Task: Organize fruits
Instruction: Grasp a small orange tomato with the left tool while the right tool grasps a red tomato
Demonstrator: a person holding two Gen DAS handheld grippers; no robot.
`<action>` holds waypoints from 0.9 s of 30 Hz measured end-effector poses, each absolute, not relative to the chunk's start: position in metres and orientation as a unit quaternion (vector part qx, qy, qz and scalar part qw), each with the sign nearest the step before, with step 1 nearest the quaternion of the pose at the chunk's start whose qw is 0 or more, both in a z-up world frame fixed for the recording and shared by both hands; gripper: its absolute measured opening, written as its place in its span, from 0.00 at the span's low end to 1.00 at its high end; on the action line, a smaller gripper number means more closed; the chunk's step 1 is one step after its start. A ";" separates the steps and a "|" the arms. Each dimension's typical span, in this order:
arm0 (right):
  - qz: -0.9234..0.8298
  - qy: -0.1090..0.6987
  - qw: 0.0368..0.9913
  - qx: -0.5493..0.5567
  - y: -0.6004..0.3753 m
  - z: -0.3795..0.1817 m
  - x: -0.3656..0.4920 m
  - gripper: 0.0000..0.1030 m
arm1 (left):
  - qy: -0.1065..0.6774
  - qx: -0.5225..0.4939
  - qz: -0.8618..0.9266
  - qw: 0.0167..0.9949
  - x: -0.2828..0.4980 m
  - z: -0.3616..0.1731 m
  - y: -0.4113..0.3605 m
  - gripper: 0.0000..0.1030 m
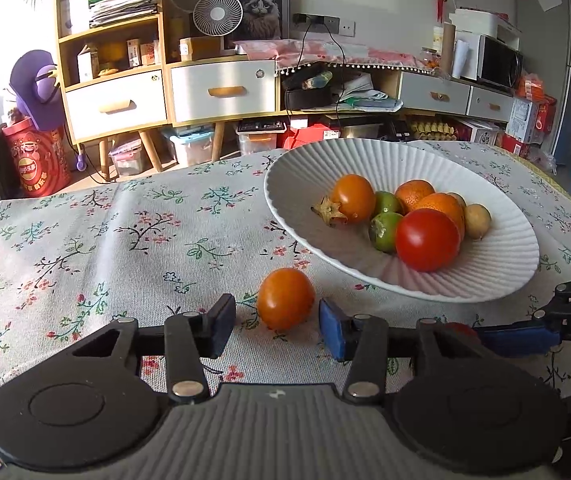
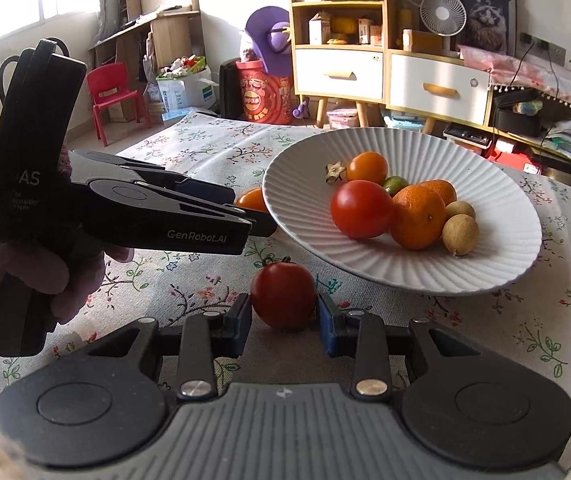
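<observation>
Left gripper [image 1: 277,326] fingers apart around the orange tomato [image 1: 285,298]; right gripper [image 2: 284,322] fingers clamped on the red tomato [image 2: 283,294], plate [image 2: 485,276] at 1 o'clock.

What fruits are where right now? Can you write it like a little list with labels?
plate: white ridged plate on the flowered tablecloth
in the plate: a red tomato, orange, green and small brown fruits
left gripper: open around an orange tomato on the cloth
right gripper: pads at both sides of a red tomato on the cloth; contact unclear
</observation>
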State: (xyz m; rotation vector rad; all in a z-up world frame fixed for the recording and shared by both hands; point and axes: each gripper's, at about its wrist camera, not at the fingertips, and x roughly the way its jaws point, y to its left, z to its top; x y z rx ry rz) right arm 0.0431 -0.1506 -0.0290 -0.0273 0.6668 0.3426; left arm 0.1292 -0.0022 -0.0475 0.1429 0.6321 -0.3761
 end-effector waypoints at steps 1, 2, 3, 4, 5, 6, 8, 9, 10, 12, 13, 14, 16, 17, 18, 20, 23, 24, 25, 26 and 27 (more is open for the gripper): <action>0.167 0.326 0.931 -0.012 -0.151 -0.029 0.043 0.31 | 0.308 0.069 -0.186 0.930 0.129 -0.047 -0.002 0.31; 0.166 0.326 0.931 -0.012 -0.151 -0.029 0.044 0.31 | 0.309 0.070 -0.189 0.929 0.128 -0.048 -0.003 0.29; 0.165 0.326 0.931 -0.011 -0.151 -0.029 0.044 0.31 | 0.310 0.071 -0.190 0.929 0.127 -0.047 -0.003 0.29; 0.165 0.326 0.931 -0.011 -0.151 -0.029 0.044 0.31 | 0.311 0.072 -0.191 0.928 0.127 -0.047 -0.003 0.28; 0.165 0.326 0.931 -0.011 -0.151 -0.029 0.044 0.31 | 0.312 0.071 -0.191 0.928 0.126 -0.047 -0.003 0.28; 0.165 0.327 0.931 -0.011 -0.150 -0.029 0.044 0.31 | 0.313 0.070 -0.190 0.928 0.126 -0.046 -0.002 0.28; 0.164 0.329 0.930 -0.009 -0.151 -0.028 0.044 0.31 | 0.318 0.071 -0.185 0.927 0.124 -0.045 0.000 0.28; 0.164 0.330 0.930 -0.008 -0.151 -0.028 0.045 0.31 | 0.320 0.071 -0.182 0.927 0.123 -0.044 0.001 0.28; 0.164 0.331 0.929 -0.007 -0.151 -0.027 0.045 0.31 | 0.323 0.070 -0.179 0.927 0.122 -0.043 0.002 0.27; 0.166 0.333 0.928 -0.004 -0.151 -0.026 0.044 0.31 | 0.328 0.068 -0.172 0.926 0.119 -0.041 0.005 0.27; 0.166 0.333 0.928 -0.003 -0.151 -0.025 0.044 0.31 | 0.331 0.067 -0.168 0.926 0.118 -0.040 0.007 0.27; 0.167 0.333 0.928 -0.002 -0.151 -0.024 0.043 0.31 | 0.334 0.064 -0.164 0.926 0.116 -0.039 0.009 0.27; 0.168 0.331 0.929 -0.002 -0.151 -0.021 0.042 0.31 | 0.341 0.063 -0.153 0.925 0.113 -0.036 0.011 0.27; 0.169 0.329 0.929 -0.003 -0.150 -0.020 0.041 0.31 | 0.344 0.063 -0.149 0.925 0.112 -0.035 0.012 0.27; 0.169 0.328 0.929 -0.004 -0.150 -0.019 0.040 0.31 | 0.350 0.061 -0.143 0.924 0.112 -0.033 0.013 0.27; 0.173 0.324 0.930 -0.003 -0.150 -0.015 0.038 0.31 | 0.357 0.057 -0.134 0.923 0.109 -0.030 0.015 0.27; 0.178 0.318 0.931 -0.002 -0.148 -0.010 0.035 0.31 | 0.365 0.051 -0.126 0.921 0.105 -0.028 0.017 0.27; 0.180 0.315 0.932 -0.002 -0.148 -0.008 0.034 0.31 | 0.366 0.049 -0.125 0.921 0.103 -0.026 0.017 0.27; 0.182 0.313 0.932 -0.002 -0.148 -0.007 0.033 0.31 | 0.367 0.048 -0.124 0.921 0.101 -0.025 0.017 0.27; 0.184 0.310 0.933 -0.001 -0.148 -0.005 0.032 0.31 | 0.368 0.047 -0.124 0.920 0.100 -0.024 0.017 0.27; 0.186 0.308 0.933 0.000 -0.148 -0.003 0.031 0.31 | 0.369 0.045 -0.124 0.920 0.098 -0.023 0.018 0.27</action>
